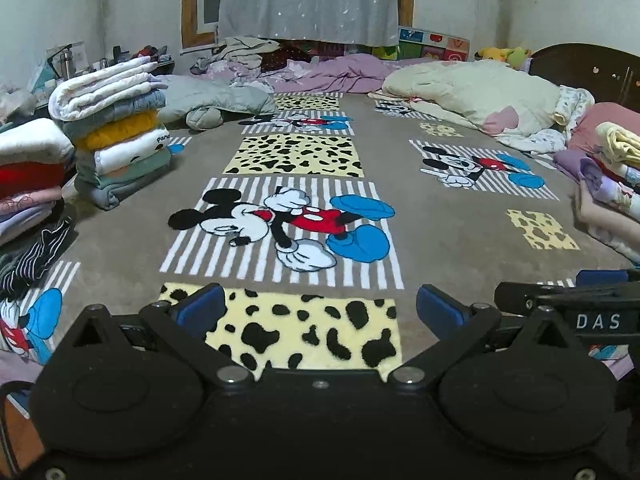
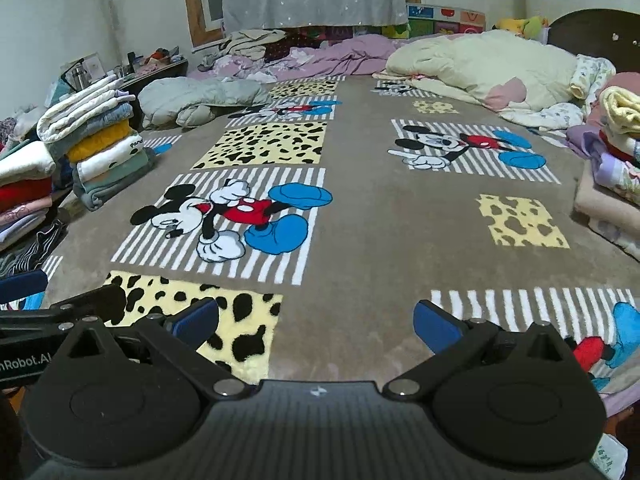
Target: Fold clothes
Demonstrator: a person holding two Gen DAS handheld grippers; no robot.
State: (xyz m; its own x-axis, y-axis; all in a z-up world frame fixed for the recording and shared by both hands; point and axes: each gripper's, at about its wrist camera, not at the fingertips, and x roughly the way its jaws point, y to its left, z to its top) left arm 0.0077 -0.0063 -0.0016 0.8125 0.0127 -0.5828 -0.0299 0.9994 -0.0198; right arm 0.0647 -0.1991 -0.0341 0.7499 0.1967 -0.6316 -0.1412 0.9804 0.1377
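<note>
You have two grippers here. Your left gripper (image 1: 316,312) has two blue fingers, spread apart. Your right gripper (image 2: 316,322) has two blue fingers too, spread apart.

At the left of the frame you can see two stacks of folded clothes: a tall stack (image 1: 116,128) and a near stack (image 1: 28,184). At the right edge sits one more pile (image 1: 612,184).

The blanket (image 2: 380,232) shows five mouse pictures in the right wrist view, one half hidden. It has five yellow spotted squares. One curtain (image 1: 308,0) hangs at the top middle.
</note>
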